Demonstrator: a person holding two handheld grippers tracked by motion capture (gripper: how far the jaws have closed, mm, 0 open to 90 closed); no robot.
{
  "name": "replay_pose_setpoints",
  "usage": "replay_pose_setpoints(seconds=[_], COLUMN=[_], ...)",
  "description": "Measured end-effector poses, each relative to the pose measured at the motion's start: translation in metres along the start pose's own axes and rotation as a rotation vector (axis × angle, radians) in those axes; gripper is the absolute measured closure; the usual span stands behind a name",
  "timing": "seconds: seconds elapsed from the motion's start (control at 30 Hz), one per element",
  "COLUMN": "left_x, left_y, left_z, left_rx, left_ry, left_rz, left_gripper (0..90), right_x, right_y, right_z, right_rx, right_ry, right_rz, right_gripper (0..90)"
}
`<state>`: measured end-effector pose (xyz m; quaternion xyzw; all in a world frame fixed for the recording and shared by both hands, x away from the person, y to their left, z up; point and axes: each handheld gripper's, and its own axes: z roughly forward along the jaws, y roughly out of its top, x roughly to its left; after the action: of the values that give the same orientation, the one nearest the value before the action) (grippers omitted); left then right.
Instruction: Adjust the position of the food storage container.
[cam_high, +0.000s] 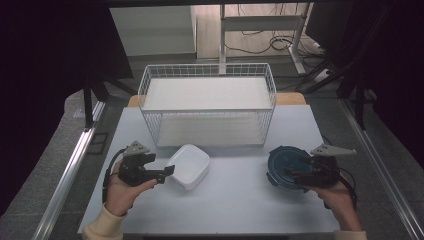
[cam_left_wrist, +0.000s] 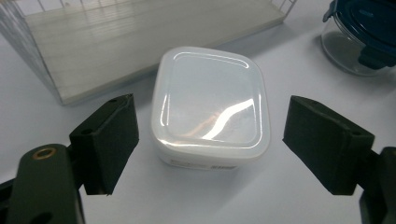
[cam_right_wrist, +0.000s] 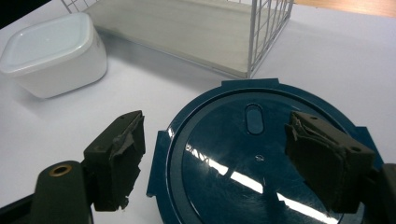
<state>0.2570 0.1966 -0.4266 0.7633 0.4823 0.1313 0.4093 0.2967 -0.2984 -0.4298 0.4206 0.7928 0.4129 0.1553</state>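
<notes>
A white square lidded container (cam_high: 189, 165) sits on the table in front of the wire rack. My left gripper (cam_high: 168, 173) is at its left side and stands open. In the left gripper view its jaws flank the white container (cam_left_wrist: 212, 100) without touching it. A round glass container with a dark blue clip lid (cam_high: 281, 165) sits at the right. My right gripper (cam_high: 296, 173) hovers over it, open. In the right gripper view the blue lid (cam_right_wrist: 243, 154) lies below and between the spread jaws, and the pads are off it.
A white two-tier wire rack (cam_high: 207, 110) with pale shelf boards stands behind both containers at the middle of the pale table (cam_high: 240, 210). Its lower shelf (cam_left_wrist: 140, 37) is open toward me. Table legs and cables lie beyond the far edge.
</notes>
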Motion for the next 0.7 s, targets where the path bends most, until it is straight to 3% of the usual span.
replay_pose_setpoints(seconds=[0.27,0.53,0.7], left_x=[0.003,0.007,0.009], left_y=[0.0,-0.001,-0.003], left_z=[-0.008,-0.011,-0.005], left_rx=[-0.009,-0.014,0.006], left_ry=[-0.032,-0.033,-0.04], left_rz=[-0.014,-0.019,-0.022], left_gripper=[17.9,18.0,17.8], right_x=[-0.003,-0.014,-0.025], right_y=[0.007,0.031,0.05], right_z=[-0.001,-0.003,-0.002], right_rx=[0.012,0.019,0.088], right_ry=[-0.018,-0.044,-0.07], right_rz=[-0.002,0.005,0.0], right_gripper=[20.9,28.9,34.1])
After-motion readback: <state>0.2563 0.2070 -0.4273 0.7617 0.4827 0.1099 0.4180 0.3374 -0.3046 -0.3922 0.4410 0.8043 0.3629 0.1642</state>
